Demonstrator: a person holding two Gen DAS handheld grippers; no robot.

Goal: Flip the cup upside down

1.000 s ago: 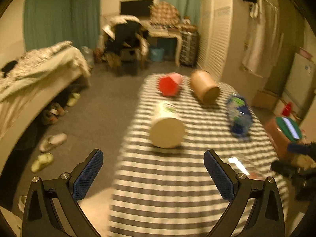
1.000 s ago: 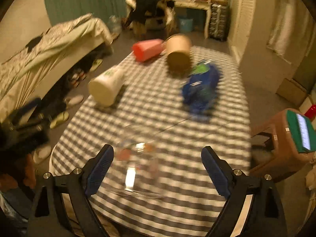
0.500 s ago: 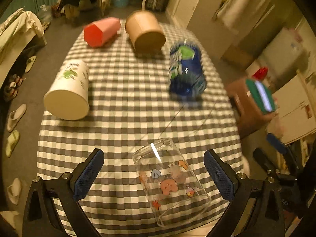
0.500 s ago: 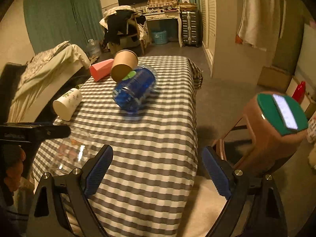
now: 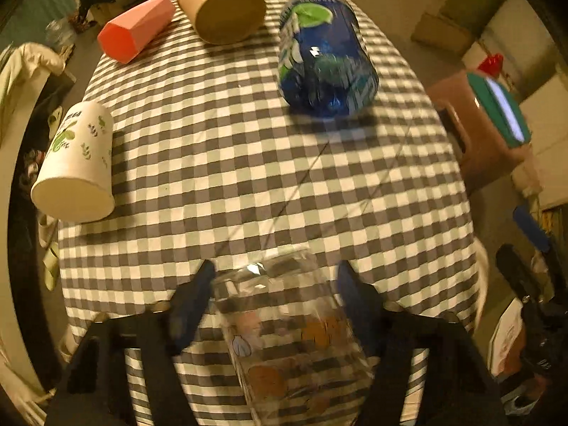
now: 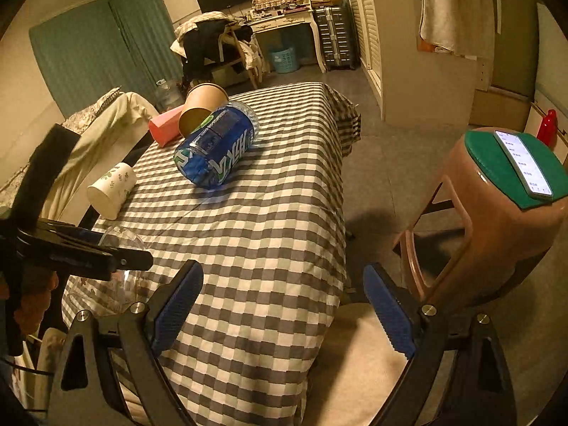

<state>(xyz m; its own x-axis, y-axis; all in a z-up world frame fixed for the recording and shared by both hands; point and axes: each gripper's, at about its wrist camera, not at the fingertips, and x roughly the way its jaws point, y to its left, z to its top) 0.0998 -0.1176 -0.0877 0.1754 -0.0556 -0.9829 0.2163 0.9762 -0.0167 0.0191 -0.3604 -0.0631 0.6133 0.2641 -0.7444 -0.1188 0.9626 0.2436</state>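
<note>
A clear glass cup (image 5: 284,326) with cartoon prints lies on its side at the near edge of the checkered table (image 5: 248,163). My left gripper (image 5: 277,294) has its blue fingers (image 5: 193,301) on both sides of the cup, closing on it; contact looks made. In the right wrist view the cup (image 6: 117,273) shows at the left with the left gripper (image 6: 88,255) over it. My right gripper (image 6: 284,305) is open and empty, over the table's right edge, apart from the cup.
On the table lie a white paper cup (image 5: 74,170), a pink cup (image 5: 135,28), a brown paper cup (image 5: 223,10) and a blue bottle (image 5: 326,60). A brown stool (image 6: 497,220) with a phone on top stands right of the table.
My left gripper has moved down onto the glass cup and its fingers have closed in around it. My right gripper has hardly moved and stays open.
</note>
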